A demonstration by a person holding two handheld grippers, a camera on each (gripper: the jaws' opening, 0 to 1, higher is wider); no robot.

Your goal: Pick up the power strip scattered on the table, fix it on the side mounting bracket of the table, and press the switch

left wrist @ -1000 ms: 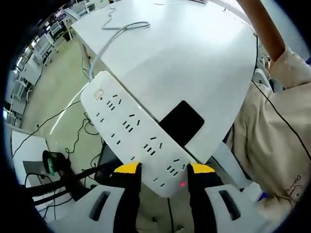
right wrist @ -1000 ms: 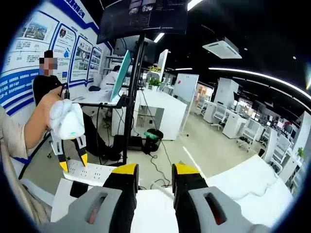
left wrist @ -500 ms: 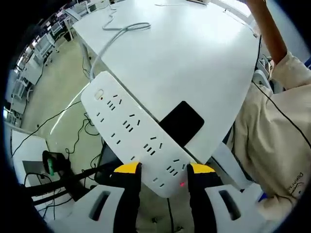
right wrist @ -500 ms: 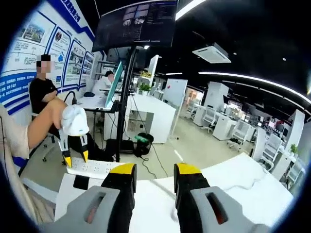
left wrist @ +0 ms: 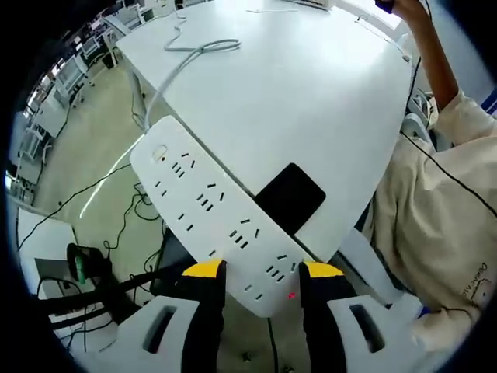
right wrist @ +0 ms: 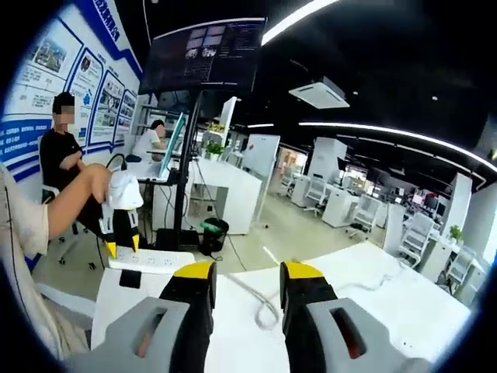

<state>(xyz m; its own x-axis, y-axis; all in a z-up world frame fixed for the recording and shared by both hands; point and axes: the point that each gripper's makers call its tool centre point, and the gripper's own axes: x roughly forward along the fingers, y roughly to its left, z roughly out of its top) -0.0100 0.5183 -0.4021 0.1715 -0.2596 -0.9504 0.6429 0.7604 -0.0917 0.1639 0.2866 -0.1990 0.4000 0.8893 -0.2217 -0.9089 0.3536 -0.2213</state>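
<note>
Power strip near end sits between the left gripper jaws, clamped at the lit switch end; long axis runs away up-left along the table edge, over the black bracket. Right gripper empty, jaws parted, well apart, cord beyond.

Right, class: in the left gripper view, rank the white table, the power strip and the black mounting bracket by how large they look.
1. White table, largest.
2. Power strip, though nearness to the camera enlarges it.
3. Black mounting bracket, smallest, partly hidden by the strip.
</note>
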